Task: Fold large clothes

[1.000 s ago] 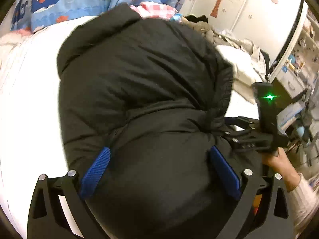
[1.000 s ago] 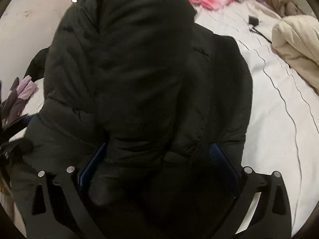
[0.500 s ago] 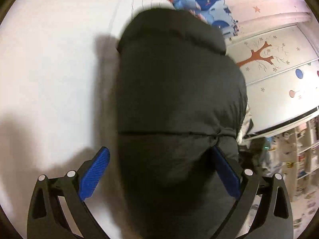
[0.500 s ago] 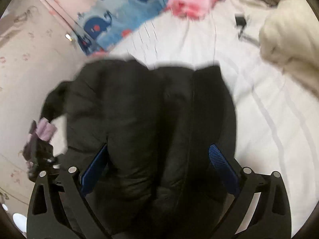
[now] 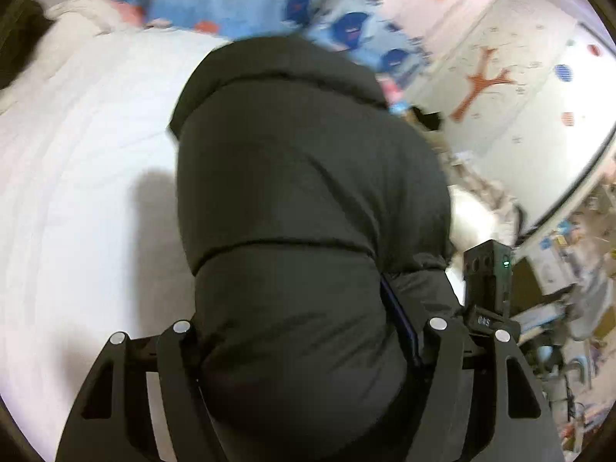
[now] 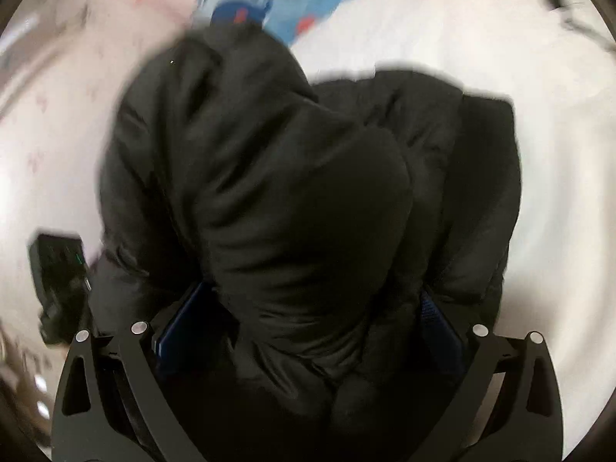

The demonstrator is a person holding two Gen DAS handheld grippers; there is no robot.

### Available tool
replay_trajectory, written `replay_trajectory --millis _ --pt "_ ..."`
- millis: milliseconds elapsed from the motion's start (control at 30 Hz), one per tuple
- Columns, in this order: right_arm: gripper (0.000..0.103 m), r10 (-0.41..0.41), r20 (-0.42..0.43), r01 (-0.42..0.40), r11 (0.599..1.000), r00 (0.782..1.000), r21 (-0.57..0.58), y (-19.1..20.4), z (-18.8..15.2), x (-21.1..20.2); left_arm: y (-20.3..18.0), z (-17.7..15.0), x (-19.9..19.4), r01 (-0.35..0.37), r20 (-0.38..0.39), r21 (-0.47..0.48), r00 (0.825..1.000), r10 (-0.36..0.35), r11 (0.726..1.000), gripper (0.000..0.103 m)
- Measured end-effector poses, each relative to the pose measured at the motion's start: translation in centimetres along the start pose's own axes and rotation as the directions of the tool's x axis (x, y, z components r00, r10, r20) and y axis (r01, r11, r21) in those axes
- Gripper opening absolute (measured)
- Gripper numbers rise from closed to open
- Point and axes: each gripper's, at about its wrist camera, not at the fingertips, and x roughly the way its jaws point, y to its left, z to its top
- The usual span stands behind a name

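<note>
A black puffer jacket [image 5: 308, 177], bundled thick, fills the left wrist view and bulges up between the fingers of my left gripper [image 5: 292, 308]. Its jaws are closing, and the blue right pad [image 5: 398, 317] presses into the fabric while the left pad is buried under it. In the right wrist view the same jacket [image 6: 292, 192] is bunched between the wide-set blue pads [image 6: 181, 319] of my right gripper [image 6: 308, 315], which grips a thick fold. Each view shows the other gripper's black body with a green light beside the jacket [image 5: 489, 277] [image 6: 57, 269].
The jacket is over a white bed sheet [image 5: 77, 192] and casts a shadow on it. A blue whale-print quilt [image 5: 238, 4] lies at the head of the bed. A wardrobe with a tree decal [image 5: 481, 88] and cluttered shelves [image 5: 577, 308] stand to the right.
Both grippers swung across the bed with the jacket. The left jaws drew inward, squeezing the jacket so that the left pad is now buried. The right gripper's body has come back into the left view.
</note>
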Motion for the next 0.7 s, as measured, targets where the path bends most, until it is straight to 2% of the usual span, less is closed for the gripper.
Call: replay_trajectory --millis 67,133,200,267,333,367,433,500,533,567,600,633,700 --pt "0.097 -0.021 -0.032 0.020 0.999 0.999 -0.043 0.5 -0.5 1.3 4.3 -1.7 0.9 -0.017 -0.079 -0.112 0.997 0.008 0.994 0.069" --pt "0.097 -0.025 0.000 0.025 1.000 1.000 -0.015 0.5 -0.4 -0.3 6.1 -3.0 0.9 -0.013 -0.076 -0.162 0.997 0.000 0.987 0.071" --pt "0.097 -0.084 0.082 0.086 0.996 0.993 -0.021 1.3 -0.2 -3.0 6.2 -3.3 0.8 0.000 -0.050 -0.169 0.999 -0.009 0.986 0.074" --pt "0.097 -0.142 0.211 0.165 0.982 0.967 -0.097 3.9 0.6 -6.5 5.7 -3.4 1.1 0.002 -0.021 -0.159 1.000 -0.005 0.987 0.077" --pt "0.097 -0.134 0.299 0.190 0.968 0.945 -0.166 6.9 2.2 -8.5 5.5 -3.8 1.2 0.009 -0.005 -0.163 1.000 -0.010 0.987 0.080" --pt "0.097 -0.120 0.316 0.193 0.958 0.941 -0.212 8.7 3.4 -8.5 5.9 -4.1 1.0 0.020 0.005 -0.173 1.000 -0.019 0.985 0.082" --pt "0.097 -0.091 0.273 0.164 0.952 0.958 -0.257 10.6 5.8 -6.2 7.3 -5.1 0.5 0.039 0.019 -0.194 0.999 -0.036 0.980 0.085" --pt "0.097 -0.122 0.175 0.159 0.963 0.977 -0.218 9.8 7.6 -1.7 8.5 -5.7 0.1 0.056 0.028 -0.208 0.998 -0.051 0.977 0.087" --pt "0.097 -0.196 0.103 0.212 0.961 0.975 -0.177 7.5 8.4 2.2 8.7 -5.8 0.1 0.062 0.032 -0.211 0.998 -0.056 0.976 0.088" --pt "0.097 -0.212 0.061 0.219 0.964 0.975 -0.152 6.1 8.8 4.7 9.0 -5.9 0.0 0.071 0.038 -0.216 0.997 -0.064 0.974 0.089" --pt "0.097 -0.171 0.019 0.172 0.981 0.985 -0.091 3.6 8.6 7.0 9.2 -5.8 0.0 0.083 0.042 -0.221 0.996 -0.075 0.972 0.089" --pt "0.096 -0.124 0.016 0.124 0.992 0.992 -0.023 1.5 8.4 8.0 9.3 -5.8 -0.1 0.087 0.038 -0.218 0.996 -0.080 0.972 0.089" --pt "0.096 -0.158 0.008 0.158 0.987 0.987 -0.026 1.6 8.2 8.3 9.4 -6.2 -0.1 0.062 0.020 -0.193 0.998 -0.059 0.979 0.089"
